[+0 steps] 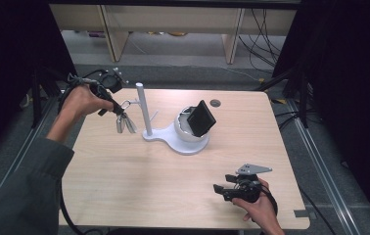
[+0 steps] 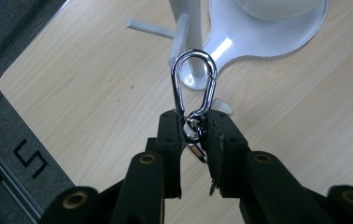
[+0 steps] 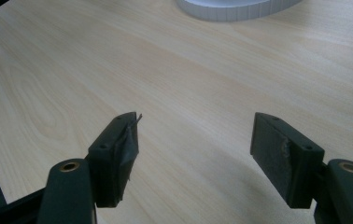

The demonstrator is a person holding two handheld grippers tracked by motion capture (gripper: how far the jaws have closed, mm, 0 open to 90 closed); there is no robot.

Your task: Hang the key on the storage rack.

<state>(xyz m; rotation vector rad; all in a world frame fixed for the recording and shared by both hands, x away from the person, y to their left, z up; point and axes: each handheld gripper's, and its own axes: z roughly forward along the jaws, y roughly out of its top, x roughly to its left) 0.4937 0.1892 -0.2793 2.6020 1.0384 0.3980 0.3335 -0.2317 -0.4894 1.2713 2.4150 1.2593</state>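
The left tongs (image 2: 195, 135) are pinching a key ring just below a chrome carabiner (image 2: 194, 81), whose oval loop stands out straight beyond the tips in the left gripper view. The clip's narrow end sits right between the two black jaws, and a small metal piece of the bunch shows in the gap under it. In the high view the left tongs (image 1: 119, 108) are held above the far left part of the counter (image 1: 124, 191), and a bunch of keys (image 1: 124, 123) hangs down from them, clear of the wood. The carabiner (image 1: 126, 104) there lies just beside a thin side peg (image 1: 133, 102) on the white post (image 1: 144, 108) of a stand; whether it touches the peg I cannot tell.

The stand's white base (image 1: 180, 142) widens to the right into a round bowl that carries a black box-like object (image 1: 201, 117), tilted.

The right tongs (image 1: 220, 190) rest low over the near right part of the counter, well apart from the keys and the stand. In the right gripper view the right tongs (image 3: 195, 140) are spread wide with only bare wood grain between them, and the edge of the white base (image 3: 235, 9) lies farther off at the top.
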